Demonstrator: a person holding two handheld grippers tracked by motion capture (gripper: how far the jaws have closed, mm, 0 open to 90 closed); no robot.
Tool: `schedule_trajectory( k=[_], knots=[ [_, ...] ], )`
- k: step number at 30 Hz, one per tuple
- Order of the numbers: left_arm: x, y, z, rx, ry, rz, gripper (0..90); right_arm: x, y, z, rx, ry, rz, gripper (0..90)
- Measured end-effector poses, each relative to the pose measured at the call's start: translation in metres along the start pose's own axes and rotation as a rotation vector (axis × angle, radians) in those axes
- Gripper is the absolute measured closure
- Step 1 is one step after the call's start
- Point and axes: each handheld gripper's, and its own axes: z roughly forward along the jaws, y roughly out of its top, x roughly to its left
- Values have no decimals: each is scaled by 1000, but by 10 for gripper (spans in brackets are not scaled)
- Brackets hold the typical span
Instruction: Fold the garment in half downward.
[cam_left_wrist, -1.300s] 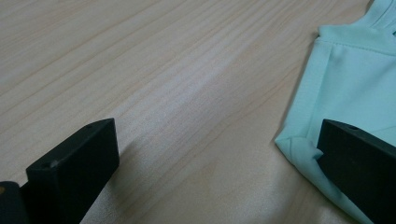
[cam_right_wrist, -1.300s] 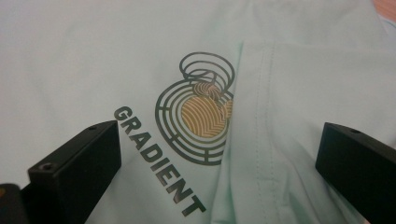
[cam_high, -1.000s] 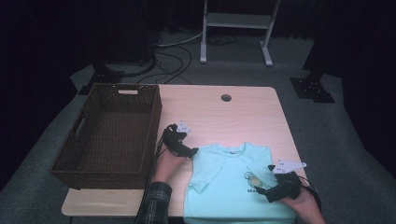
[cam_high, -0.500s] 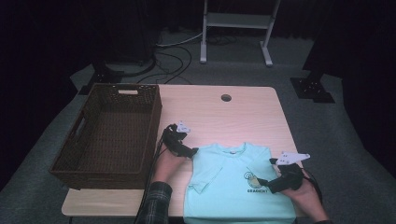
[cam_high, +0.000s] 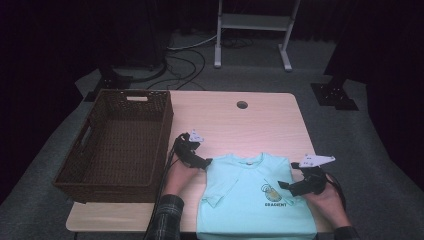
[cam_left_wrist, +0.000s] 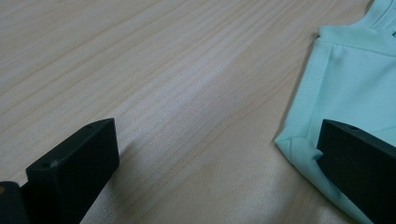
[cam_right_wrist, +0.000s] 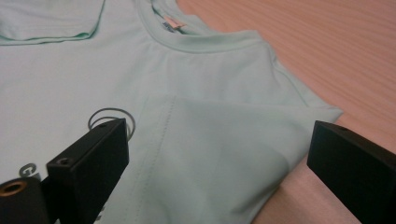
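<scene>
The mint T-shirt (cam_high: 250, 195) lay flat at the lower centre of the tabletop (cam_high: 260, 125). My left gripper (cam_high: 200, 162) rested at its upper left corner, jaws spread. My right gripper (cam_high: 287, 187) hovered over its folded-in sleeve (cam_right_wrist: 224, 154), jaws wide, just narrowing, pinching nothing.

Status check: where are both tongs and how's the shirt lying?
Left tongs open at the mint-green cotton T-shirt shoulder edge. Right tongs open over its folded-in sleeve, nothing gripped. Shirt flat on light wooden table. Brown wicker basket stands aside.
</scene>
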Motion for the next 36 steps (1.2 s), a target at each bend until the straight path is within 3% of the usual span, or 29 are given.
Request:
schedule_trajectory(
  k=[17,36],
  knots=[
    [0,0,0,0,1,1,0,-31,4,10,-10,-29,27,59],
    [0,0,0,0,1,1,0,-59,8,18,-29,-70,19,96]
  ],
)
